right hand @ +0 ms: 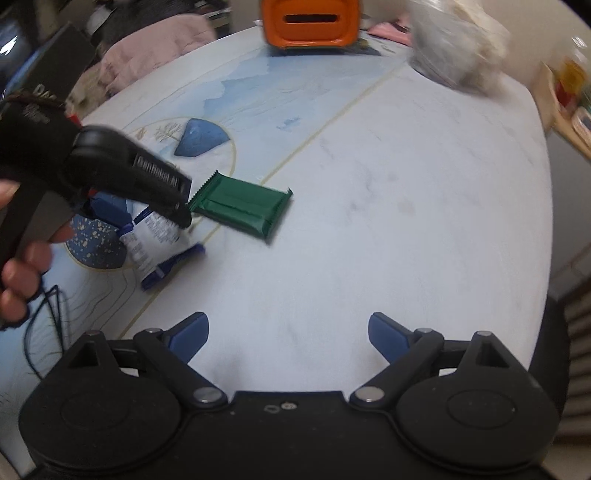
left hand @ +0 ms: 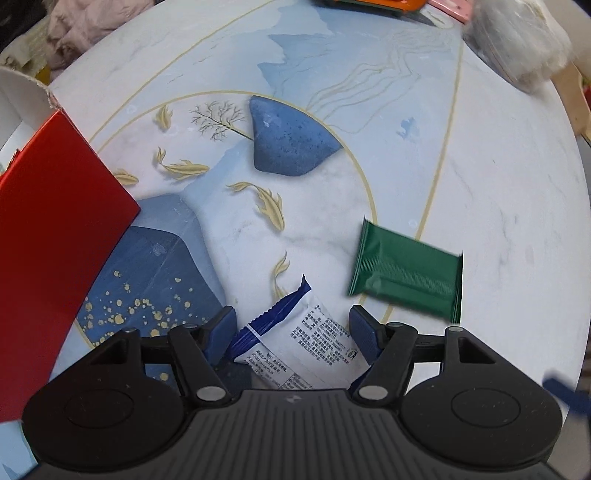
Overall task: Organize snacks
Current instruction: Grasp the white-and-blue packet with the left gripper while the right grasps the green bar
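A white snack packet with blue ends [left hand: 295,336] lies on the table between the fingers of my left gripper [left hand: 291,332], whose jaws stand open around it. It also shows in the right wrist view [right hand: 155,240], under the left gripper [right hand: 147,210]. A green snack bar [left hand: 406,273] lies flat on the table just right of the packet, also in the right wrist view [right hand: 240,210]. My right gripper [right hand: 288,336] is open and empty above bare table, nearer than both snacks.
A red box [left hand: 55,240] with a white inside stands at the left. An orange container [right hand: 310,22] sits at the table's far edge. A clear plastic bag [right hand: 458,48] lies far right. Pink cloth [right hand: 159,48] is beyond the table.
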